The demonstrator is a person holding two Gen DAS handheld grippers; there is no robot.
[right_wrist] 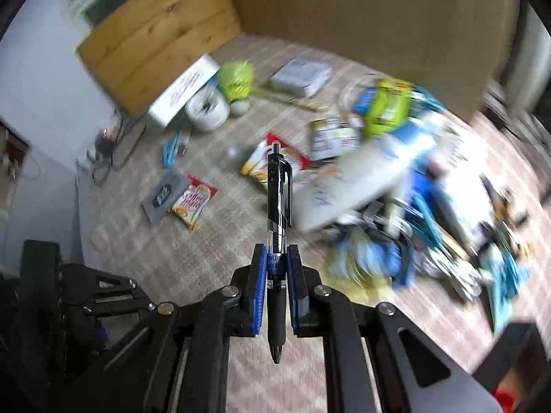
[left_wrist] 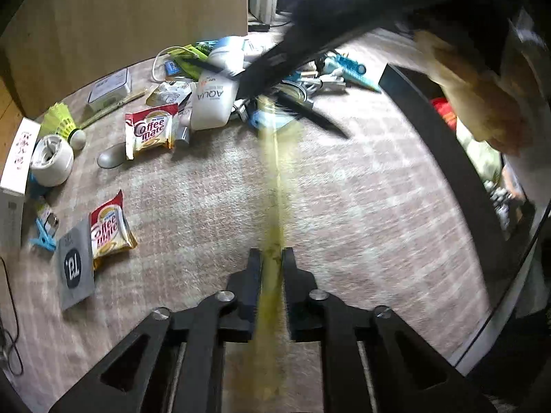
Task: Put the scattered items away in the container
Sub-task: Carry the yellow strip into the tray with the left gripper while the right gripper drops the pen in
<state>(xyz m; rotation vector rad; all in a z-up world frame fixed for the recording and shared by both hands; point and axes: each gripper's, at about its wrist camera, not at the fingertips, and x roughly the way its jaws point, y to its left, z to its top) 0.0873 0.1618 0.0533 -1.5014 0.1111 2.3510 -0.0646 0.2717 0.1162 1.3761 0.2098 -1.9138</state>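
The left gripper point(left_wrist: 272, 258) is clamping a thin yellow-green stick point(left_wrist: 273, 186), blurred, which is running forward between the narrowly set fingers toward the pile. The right gripper point(right_wrist: 275, 258) is gripping a black retractable pen with a clear barrel point(right_wrist: 278, 206) between its blue-padded fingers point(right_wrist: 259, 275); the pen is standing along the finger axis, clip end pointing forward and tip pointing back toward the camera.

Open room: a wide stretch of beige checked carpet point(left_wrist: 344, 206) is lying bare between the left gripper and the heap of clutter. A brown cardboard panel point(left_wrist: 120, 10) is bounding the far side of the floor.

Container: a black-walled bin point(left_wrist: 447, 158) is standing at the right edge of the left wrist view, its rim curving along the carpet. Inside it, a red item point(left_wrist: 442, 108) and several pale items are showing; blur is preventing closer identification. In the right wrist view only its dark corner is showing at lower right.

Scattered items: two red-and-white Coffee mate sachets point(left_wrist: 151, 130) are lying apart on the carpet, the nearer one point(left_wrist: 108, 230) overlapping a grey square packet point(left_wrist: 74, 268). A white AQUA bottle point(left_wrist: 213, 99) is lying in the heap. A yellow shuttlecock point(left_wrist: 63, 125) is lying just beside a white tape roll point(left_wrist: 51, 161), near the left edge.
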